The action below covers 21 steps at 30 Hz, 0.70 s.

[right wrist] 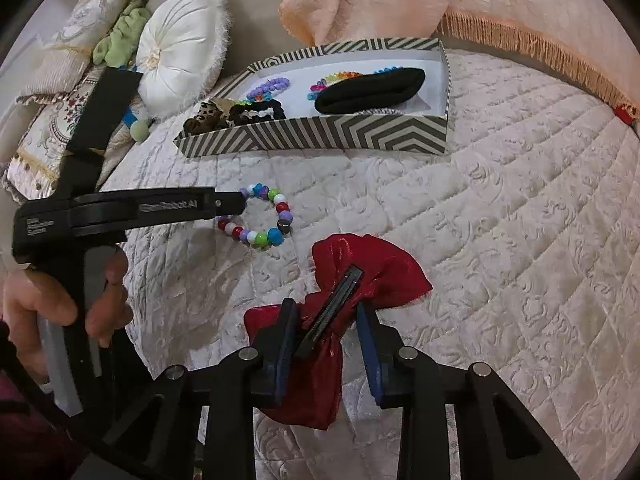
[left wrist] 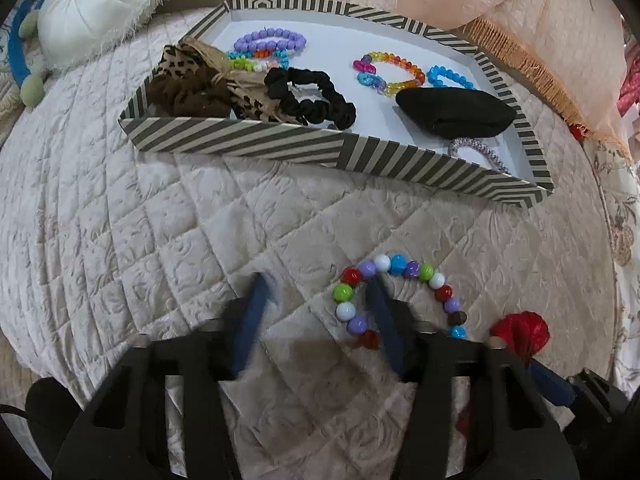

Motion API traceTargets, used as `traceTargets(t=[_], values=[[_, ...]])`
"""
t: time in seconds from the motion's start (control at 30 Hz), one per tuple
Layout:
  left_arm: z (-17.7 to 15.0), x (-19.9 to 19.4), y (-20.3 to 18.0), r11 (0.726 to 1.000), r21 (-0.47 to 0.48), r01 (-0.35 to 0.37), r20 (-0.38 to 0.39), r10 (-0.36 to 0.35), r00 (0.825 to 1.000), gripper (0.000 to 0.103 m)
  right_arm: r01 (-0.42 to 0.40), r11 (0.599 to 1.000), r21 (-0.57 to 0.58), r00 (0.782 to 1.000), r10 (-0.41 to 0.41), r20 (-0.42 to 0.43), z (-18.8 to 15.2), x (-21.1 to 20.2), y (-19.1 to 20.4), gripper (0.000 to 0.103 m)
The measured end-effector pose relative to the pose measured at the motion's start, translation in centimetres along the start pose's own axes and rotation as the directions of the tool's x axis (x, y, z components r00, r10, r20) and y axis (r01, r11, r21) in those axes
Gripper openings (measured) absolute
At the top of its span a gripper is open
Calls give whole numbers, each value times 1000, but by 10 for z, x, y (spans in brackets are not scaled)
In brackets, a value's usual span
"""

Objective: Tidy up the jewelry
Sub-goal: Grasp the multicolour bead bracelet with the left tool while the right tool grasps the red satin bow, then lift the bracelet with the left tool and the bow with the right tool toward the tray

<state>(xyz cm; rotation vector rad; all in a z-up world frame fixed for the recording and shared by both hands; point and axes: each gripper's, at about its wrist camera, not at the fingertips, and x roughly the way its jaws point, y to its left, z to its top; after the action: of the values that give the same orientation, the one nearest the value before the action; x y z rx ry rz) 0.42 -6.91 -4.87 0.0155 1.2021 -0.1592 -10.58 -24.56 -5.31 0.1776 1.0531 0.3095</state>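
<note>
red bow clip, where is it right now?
In the right wrist view the red bow clip lies on the quilt between the right gripper's fingers, right of the beaded bracelet.

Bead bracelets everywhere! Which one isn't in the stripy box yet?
The mixed-colour bead bracelet with red, white, green, purple and blue beads. It lies on the quilt by the left gripper; the others sit inside the striped box.

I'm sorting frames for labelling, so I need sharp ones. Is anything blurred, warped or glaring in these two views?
Left wrist view: the left gripper fingers are smeared by motion, while the beaded bracelet and the striped box stay sharp. Right wrist view: sharp throughout, with a slight sheen on the red bow. Both views: fisheye bends the quilt lines, edges are vignetted dark, lighting is soft, no harsh glare.
</note>
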Motion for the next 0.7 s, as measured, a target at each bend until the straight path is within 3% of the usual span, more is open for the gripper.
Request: traceTargets(t=[0.07, 0.17, 0.33, 0.5, 0.7], values=[[2, 0, -1, 1000, 14, -12, 11, 12, 1000, 16, -1, 1000, -14, 1000, 1, 7, 0, 0, 2, 28], [2, -5, 3, 1000, 22, -19, 13, 18, 1000, 8, -14, 1000, -5, 1000, 14, 22, 1, -3, 2, 27], [0, -31, 12, 1000, 17, 16, 52, -17, 998, 8, -71, 997, -1, 995, 71, 75, 4, -22, 1, 25], [7, -61, 17, 999, 13, 53, 99, -54, 994, 8, -68, 998, -6, 993, 69, 98, 8, -33, 5, 25], [16, -90, 17, 998, 31, 48, 144, -52, 988, 8, -66, 997, -32, 988, 70, 134, 19, -51, 16, 25]])
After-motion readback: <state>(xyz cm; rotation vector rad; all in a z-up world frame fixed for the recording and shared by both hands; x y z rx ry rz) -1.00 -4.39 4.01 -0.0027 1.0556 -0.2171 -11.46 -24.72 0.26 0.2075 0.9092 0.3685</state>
